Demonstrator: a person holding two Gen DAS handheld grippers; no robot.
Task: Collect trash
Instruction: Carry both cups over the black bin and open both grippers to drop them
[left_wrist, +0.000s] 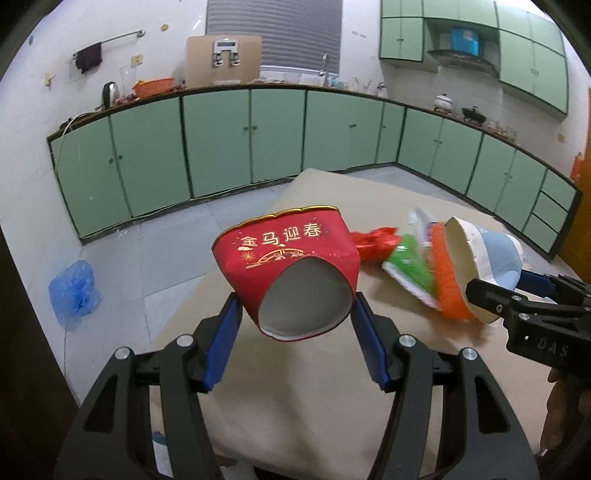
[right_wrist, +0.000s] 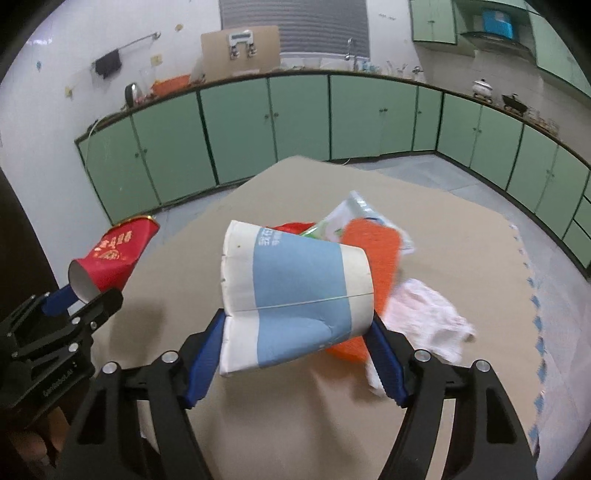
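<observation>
Left tongs (left_wrist: 295, 314) around empty red cup (left_wrist: 291, 266), right tongs (right_wrist: 299, 328) around blue-and-white cup (right_wrist: 295, 291).

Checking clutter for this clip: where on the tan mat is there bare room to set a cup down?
Bare: the near strip of the tan mat by the grippers, and its far corner toward the green cabinets. Crowded: the centre-right pile, orange wrapper, green packet, white tissue.

Left cup (left_wrist: 291, 266) left of right cup (right_wrist: 295, 291), wrappers (right_wrist: 373, 251) on cardboard (right_wrist: 295, 406) behind, cabinets (right_wrist: 295, 114) beyond
</observation>
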